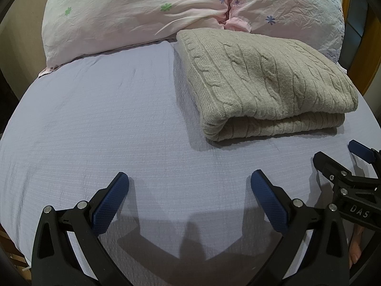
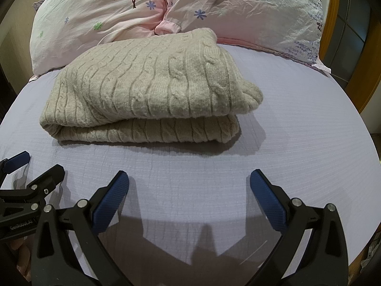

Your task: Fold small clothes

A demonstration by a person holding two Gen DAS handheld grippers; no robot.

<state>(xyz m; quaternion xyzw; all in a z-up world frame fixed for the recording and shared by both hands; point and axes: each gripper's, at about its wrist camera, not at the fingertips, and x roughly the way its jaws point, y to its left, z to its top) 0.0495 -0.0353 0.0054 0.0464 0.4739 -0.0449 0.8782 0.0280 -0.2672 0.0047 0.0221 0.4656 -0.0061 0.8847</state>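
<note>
A beige cable-knit sweater (image 1: 262,81) lies folded in a neat stack on the lavender bed sheet (image 1: 95,124), just in front of the pillows. It also shows in the right wrist view (image 2: 147,88). My left gripper (image 1: 189,178) is open and empty, low over the sheet, to the near left of the sweater. My right gripper (image 2: 189,178) is open and empty, over the sheet just in front of the sweater. The right gripper also shows at the right edge of the left wrist view (image 1: 338,155), and the left gripper at the left edge of the right wrist view (image 2: 35,164).
Two pink floral pillows (image 1: 133,12) (image 2: 250,12) lean at the head of the bed behind the sweater. A wooden bed frame or door edge (image 2: 364,76) stands at the right. The sheet (image 2: 297,124) spreads around the sweater.
</note>
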